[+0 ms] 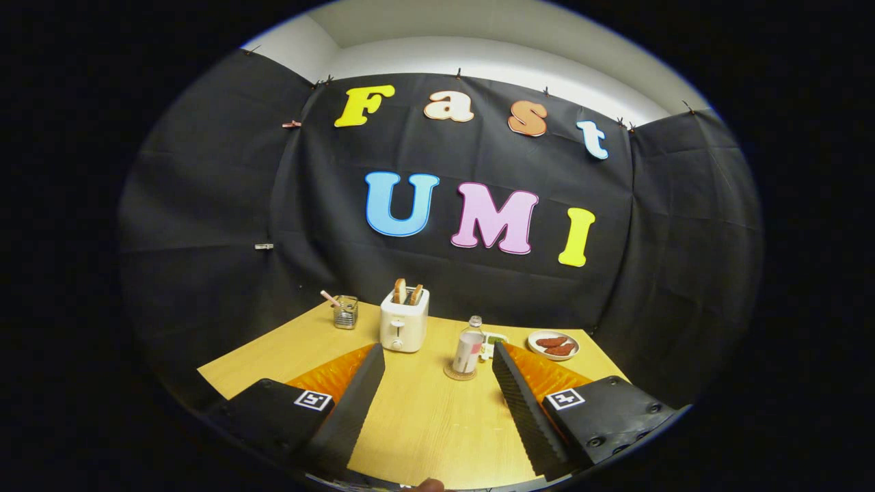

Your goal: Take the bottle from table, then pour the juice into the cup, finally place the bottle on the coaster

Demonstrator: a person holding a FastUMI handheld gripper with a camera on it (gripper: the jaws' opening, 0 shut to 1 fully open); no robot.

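Bottle (469, 347) stands upright on a coaster (459, 373) on the desk (424, 417), beyond the tool (437, 372), whose fingers are spread wide with nothing between them. We see a toaster (404, 320) beside the bottle and a plate (554, 344) further off. We judge the placing done; next the tool need only back clear. We cannot make out a cup.

bottle (468, 350) on coaster (459, 374) | toaster (404, 320) left | plate (553, 345) right
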